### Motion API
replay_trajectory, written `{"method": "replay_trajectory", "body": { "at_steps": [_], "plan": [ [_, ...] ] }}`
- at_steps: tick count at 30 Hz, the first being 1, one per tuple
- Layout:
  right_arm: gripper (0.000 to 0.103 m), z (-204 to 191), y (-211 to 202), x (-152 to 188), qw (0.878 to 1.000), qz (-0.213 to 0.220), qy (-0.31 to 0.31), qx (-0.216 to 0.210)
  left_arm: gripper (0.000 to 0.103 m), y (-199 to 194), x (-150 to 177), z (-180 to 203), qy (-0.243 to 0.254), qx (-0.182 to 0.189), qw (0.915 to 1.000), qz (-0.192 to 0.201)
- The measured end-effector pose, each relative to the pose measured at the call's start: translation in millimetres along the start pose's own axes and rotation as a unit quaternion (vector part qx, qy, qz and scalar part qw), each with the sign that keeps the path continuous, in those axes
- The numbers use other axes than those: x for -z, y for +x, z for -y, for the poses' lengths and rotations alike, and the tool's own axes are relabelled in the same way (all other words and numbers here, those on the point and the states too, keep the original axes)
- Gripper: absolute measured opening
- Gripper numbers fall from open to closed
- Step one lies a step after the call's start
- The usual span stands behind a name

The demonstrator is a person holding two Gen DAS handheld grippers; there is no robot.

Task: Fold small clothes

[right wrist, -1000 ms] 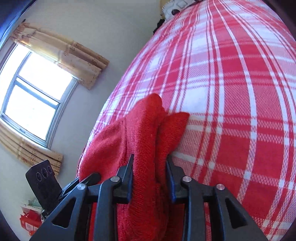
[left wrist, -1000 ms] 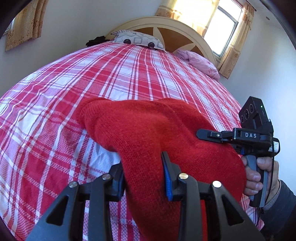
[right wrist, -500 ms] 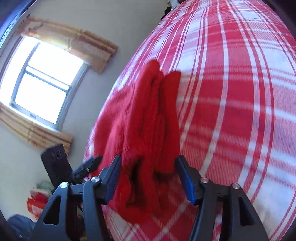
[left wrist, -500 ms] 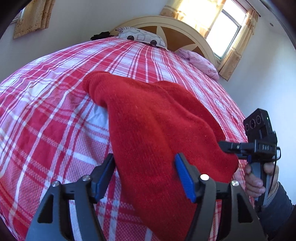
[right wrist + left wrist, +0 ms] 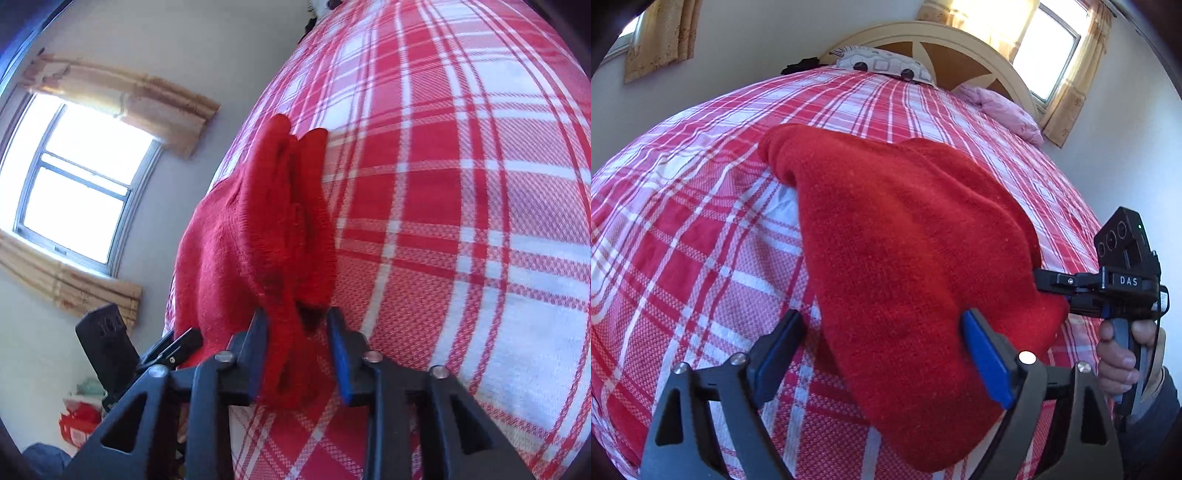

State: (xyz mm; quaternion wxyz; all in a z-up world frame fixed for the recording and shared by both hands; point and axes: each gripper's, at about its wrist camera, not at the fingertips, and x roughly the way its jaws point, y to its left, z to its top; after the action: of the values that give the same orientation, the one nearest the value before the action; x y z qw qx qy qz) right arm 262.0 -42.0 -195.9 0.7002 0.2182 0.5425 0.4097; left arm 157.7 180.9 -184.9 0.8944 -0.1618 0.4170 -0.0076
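red knitted garment [image 5: 905, 258] lying bunched on the red-and-white plaid bedspread [image 5: 683, 240], its near end between the spread jaws of the left gripper [image 5: 882, 354], its side edge between the parted, ungripping jaws of the right gripper [image 5: 297, 354].

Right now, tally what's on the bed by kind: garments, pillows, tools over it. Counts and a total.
Red knit garment: 1, lying on the plaid bedspread
Pillows at the headboard: 2, patterned pillow and pink pillow
Tools: 2, left tool and right tool, both open astride the garment
Dark item beside the patterned pillow: too small to identify, not counted
Total: 5
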Motion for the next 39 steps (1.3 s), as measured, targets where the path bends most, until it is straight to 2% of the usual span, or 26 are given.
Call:
{"method": "replay_trajectory", "body": {
  "at_steps": [4,5,7,9,11,13,15,17,23,29,32,33,37,39],
  "plan": [
    [0.038,-39.0,-23.8,10.1,0.993,0.064,-0.081,0.062,0.095,-4.8,3.9,-1.0,-0.003,-0.010,0.9999,-0.002],
    [0.038,-54.1,-31.3,12.0,0.988,0.090,-0.108,0.068,0.095,-5.6,5.4,-1.5,-0.005,-0.008,0.9999,-0.003],
    [0.039,-82.2,-41.3,17.9,0.979,0.119,-0.158,0.049,0.097,-6.2,7.8,-2.6,-0.012,-0.008,0.9999,-0.007],
    [0.052,-100.5,-36.3,20.4,0.974,0.115,-0.191,0.031,0.097,-6.4,9.5,-2.6,-0.018,-0.010,0.9997,-0.009],
    [0.054,-107.0,-22.6,29.6,0.972,0.088,-0.215,0.033,0.098,-6.1,11.2,-1.3,-0.019,-0.015,0.9996,-0.012],
    [0.054,-100.4,0.8,34.0,0.974,0.059,-0.212,0.062,0.098,-7.4,12.9,-0.6,-0.017,-0.016,0.9996,-0.013],
    [0.054,-79.4,26.1,36.2,0.977,0.026,-0.181,0.106,0.099,-7.7,13.8,-0.3,-0.016,-0.017,0.9996,-0.013],
    [0.054,-77.1,27.7,37.6,0.976,0.043,-0.191,0.096,0.100,-8.5,17.6,-0.1,-0.009,-0.021,0.9997,-0.012],
    [0.054,-75.4,25.3,36.8,0.976,0.042,-0.189,0.103,0.103,-10.3,22.4,0.6,-0.001,-0.024,0.9997,-0.003],
    [0.054,-100.4,33.0,56.7,0.953,0.069,-0.241,0.169,0.103,-12.4,23.6,4.4,0.004,-0.034,0.9994,0.004],
    [0.054,-108.8,11.9,65.4,0.957,0.094,-0.212,0.173,0.103,-29.2,21.3,7.6,0.007,-0.042,0.9991,0.008],
    [0.054,-113.6,2.7,70.0,0.954,0.108,-0.210,0.186,0.103,-36.5,20.6,8.9,0.012,-0.045,0.9988,0.016],
    [0.056,-139.6,-29.0,90.3,0.923,0.171,-0.236,0.253,0.103,-75.7,19.3,27.1,0.059,-0.056,0.9949,0.060],
    [0.060,-157.1,-45.9,101.3,0.911,0.199,-0.248,0.262,0.103,-99.4,21.5,36.1,0.079,-0.054,0.9912,0.092]
  ]
}}
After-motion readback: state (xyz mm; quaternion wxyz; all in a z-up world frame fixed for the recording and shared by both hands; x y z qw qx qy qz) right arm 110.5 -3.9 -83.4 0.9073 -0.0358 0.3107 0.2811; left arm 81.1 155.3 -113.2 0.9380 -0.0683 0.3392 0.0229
